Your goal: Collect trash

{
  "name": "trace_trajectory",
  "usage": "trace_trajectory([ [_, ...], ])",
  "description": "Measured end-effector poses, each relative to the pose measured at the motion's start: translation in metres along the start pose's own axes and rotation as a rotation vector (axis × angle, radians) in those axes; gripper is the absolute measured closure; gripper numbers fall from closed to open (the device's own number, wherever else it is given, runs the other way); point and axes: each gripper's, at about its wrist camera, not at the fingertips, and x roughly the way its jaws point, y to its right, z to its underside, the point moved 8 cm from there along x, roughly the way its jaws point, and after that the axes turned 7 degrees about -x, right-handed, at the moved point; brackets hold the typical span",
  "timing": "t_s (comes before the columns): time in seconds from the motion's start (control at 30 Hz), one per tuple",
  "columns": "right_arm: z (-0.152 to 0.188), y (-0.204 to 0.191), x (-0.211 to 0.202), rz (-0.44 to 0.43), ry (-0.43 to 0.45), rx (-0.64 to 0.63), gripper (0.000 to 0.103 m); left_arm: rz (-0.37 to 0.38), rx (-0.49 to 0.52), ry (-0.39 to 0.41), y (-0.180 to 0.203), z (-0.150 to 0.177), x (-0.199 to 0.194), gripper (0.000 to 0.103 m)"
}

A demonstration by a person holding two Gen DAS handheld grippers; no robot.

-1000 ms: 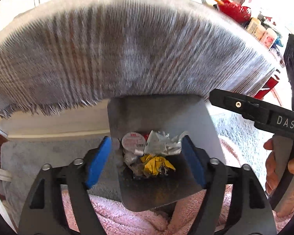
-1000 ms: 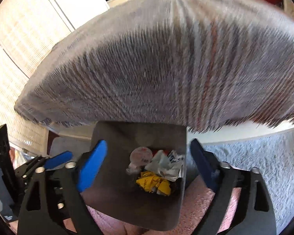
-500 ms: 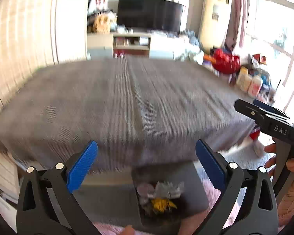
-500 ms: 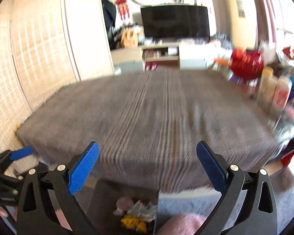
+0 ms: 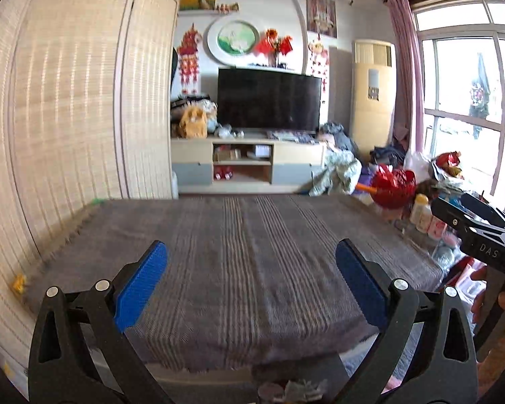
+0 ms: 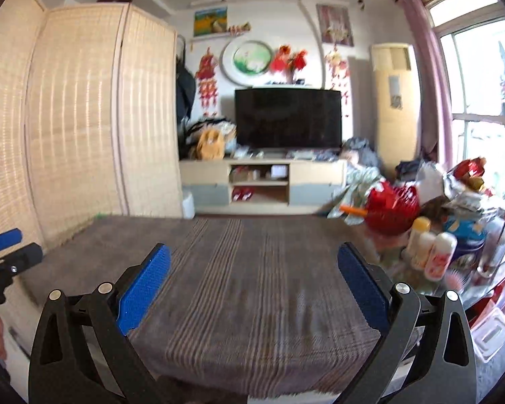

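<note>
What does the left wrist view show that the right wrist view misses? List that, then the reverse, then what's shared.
Left wrist only: the collected trash at the bottom edge, a yellow scrap by the cloth's left edge, and the right gripper from the side. Right wrist only: the left gripper at the left edge and a clear plastic box bottom right. Both: the grey striped cloth, television and red basket.

The trash (image 5: 288,389) is cut off at the bottom edge of the left wrist picture — just a fuzzy pale bit. The bottles (image 6: 431,252) are blurry — no reading their labels.
</note>
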Motion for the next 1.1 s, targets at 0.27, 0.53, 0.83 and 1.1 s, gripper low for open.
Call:
trace_trajectory([
  [0.27,-0.003,-0.011,-0.008,0.012,0.006,-0.020,0.003,0.001,-0.001,0.069,0.008,-0.016,-0.020,0.008],
  [0.53,0.006,-0.017,-0.014,0.022,-0.007,0.009,0.003,-0.076,0.052,0.068,0.013,-0.003,-0.025,0.008],
  [0.83,0.009,-0.014,-0.023,0.053,-0.009,0.019,0.003,-0.082,0.001,0.062,0.000,0.002,-0.031,0.008],
  [1.1,0.008,-0.014,-0.026,0.054,-0.007,0.026,0.003,-0.097,-0.011,0.076,-0.005,-0.002,-0.039,0.008],
])
